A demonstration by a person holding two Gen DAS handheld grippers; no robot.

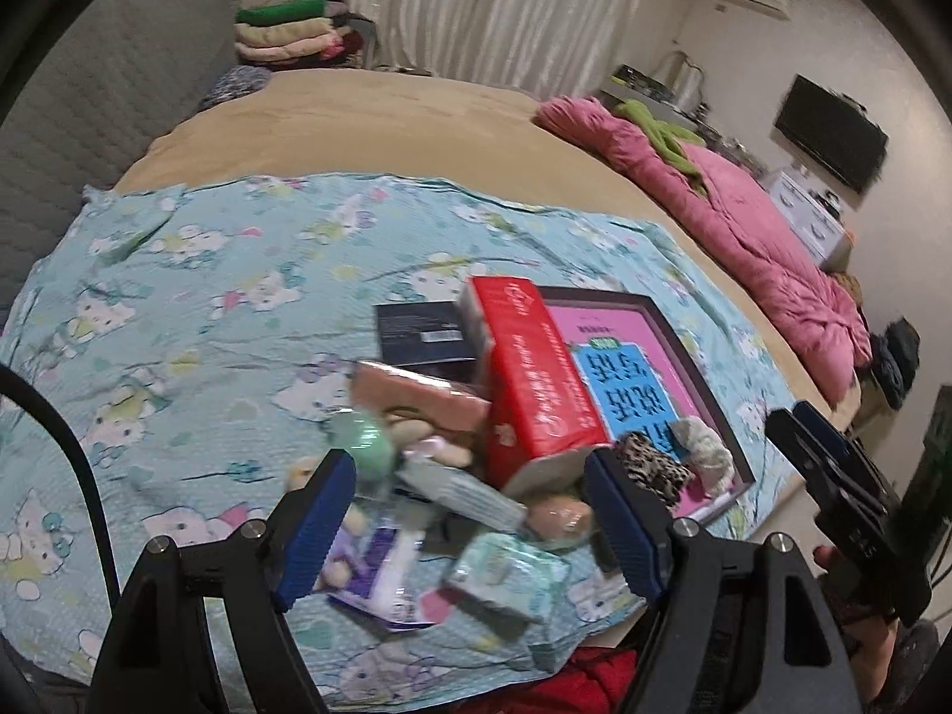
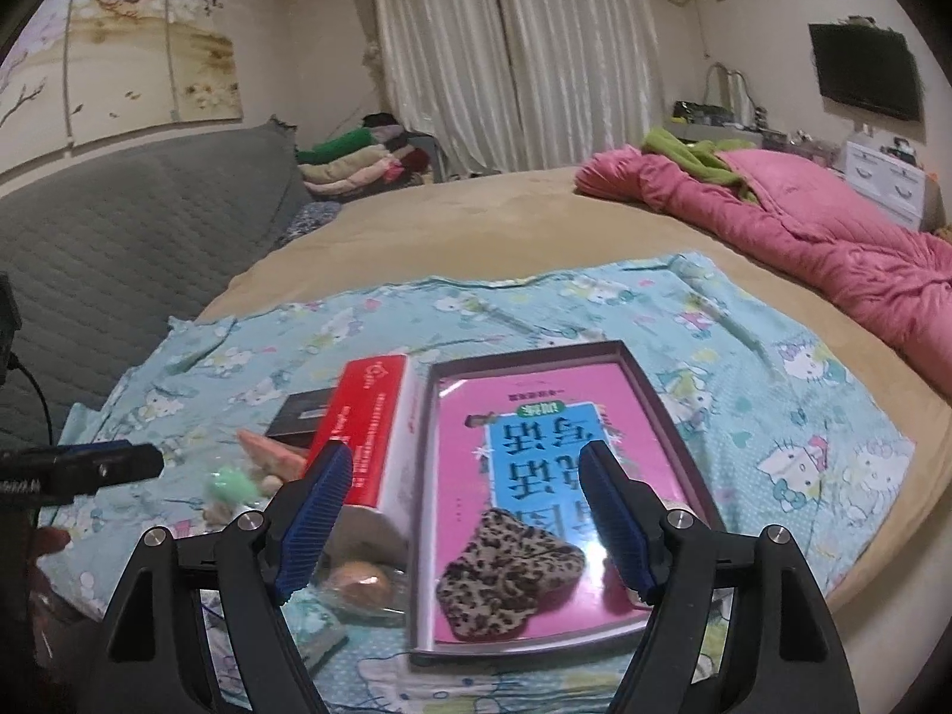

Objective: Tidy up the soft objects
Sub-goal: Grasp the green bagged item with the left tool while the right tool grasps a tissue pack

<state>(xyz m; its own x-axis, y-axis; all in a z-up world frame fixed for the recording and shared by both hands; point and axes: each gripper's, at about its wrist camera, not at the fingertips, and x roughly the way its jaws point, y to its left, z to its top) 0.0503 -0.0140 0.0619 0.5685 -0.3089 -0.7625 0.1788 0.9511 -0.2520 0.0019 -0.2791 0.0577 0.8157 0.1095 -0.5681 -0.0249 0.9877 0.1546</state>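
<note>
Both sets of fingers spread, grasping nothing. Leopard cloth [image 2: 506,574] in tray [image 2: 672,410] lies between right gripper [image 2: 467,526] fingers, nearer than left gripper [image 1: 470,526], which hovers over pile [image 1: 416,476].

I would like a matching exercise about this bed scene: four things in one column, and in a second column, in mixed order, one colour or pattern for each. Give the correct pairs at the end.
Things:
1. tissue pack
2. scrunchie in the tray
3. quilt at the far side of the bed
4. cloth spread under the pile

Colours or patterns:
A. pink
B. light blue with cartoon cats
C. red
D. leopard print

Pairs: 1-C, 2-D, 3-A, 4-B
</note>
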